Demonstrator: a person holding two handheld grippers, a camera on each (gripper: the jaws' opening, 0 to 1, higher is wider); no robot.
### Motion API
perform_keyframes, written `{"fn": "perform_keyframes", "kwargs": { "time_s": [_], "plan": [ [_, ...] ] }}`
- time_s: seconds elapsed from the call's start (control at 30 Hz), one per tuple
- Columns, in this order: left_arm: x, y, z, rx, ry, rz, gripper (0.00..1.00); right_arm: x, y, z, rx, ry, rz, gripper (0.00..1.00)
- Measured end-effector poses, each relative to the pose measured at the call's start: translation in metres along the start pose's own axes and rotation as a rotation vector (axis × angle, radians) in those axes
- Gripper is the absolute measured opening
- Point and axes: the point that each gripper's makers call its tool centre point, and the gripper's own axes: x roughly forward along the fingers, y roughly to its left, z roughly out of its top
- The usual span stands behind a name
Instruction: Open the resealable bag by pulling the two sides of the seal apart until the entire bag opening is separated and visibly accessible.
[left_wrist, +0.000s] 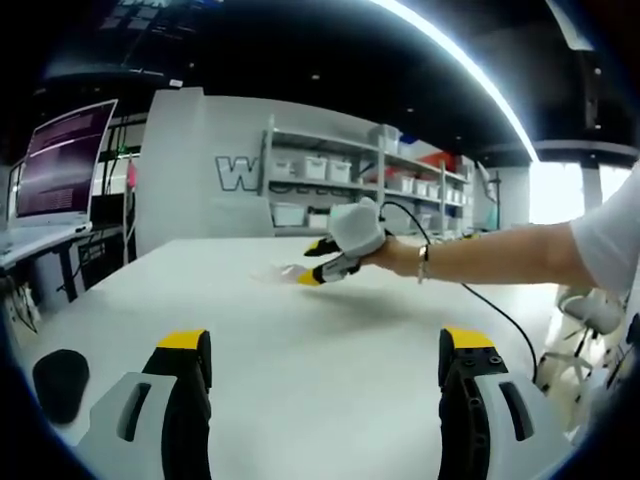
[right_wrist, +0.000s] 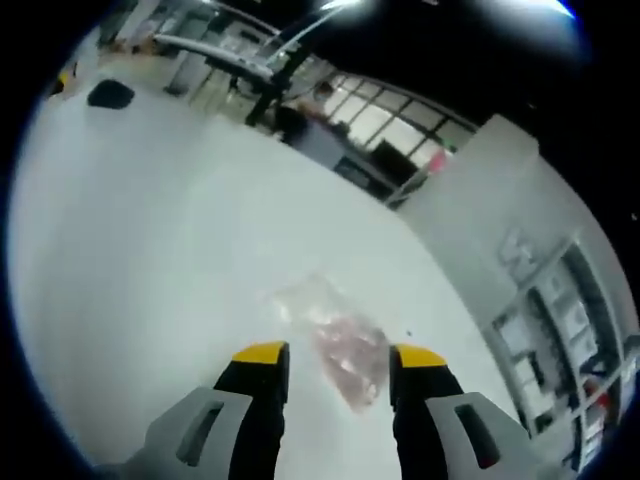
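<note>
A clear resealable bag (right_wrist: 335, 340) with pinkish contents lies flat on the white table (right_wrist: 150, 250). My right gripper (right_wrist: 340, 355) hovers just over it, open, with its yellow-tipped jaws on either side of the bag's near end. In the left gripper view the same bag (left_wrist: 276, 273) is a faint clear sheet at mid-table, and the right gripper (left_wrist: 313, 263), held by a person's hand, reaches to it from the right. My left gripper (left_wrist: 326, 342) stands open and well short of the bag, low over the near table, with nothing between its jaws.
A black rounded object (left_wrist: 60, 382) rests on the table at the left, also seen as a black rounded object (right_wrist: 110, 94) far off. A laptop (left_wrist: 60, 165) sits on a side desk. Shelves with bins (left_wrist: 360, 180) line the back wall. A cable (left_wrist: 490, 305) trails from the person's arm.
</note>
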Motion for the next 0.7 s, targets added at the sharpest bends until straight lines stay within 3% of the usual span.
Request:
{"fn": "perform_keyframes", "kwargs": {
  "time_s": [0.7],
  "plan": [
    [0.001,0.005,0.002,0.002,-0.004,0.001,0.92,0.016,-0.004,-0.002,-0.042,0.012,0.023,0.38]
  ]
}}
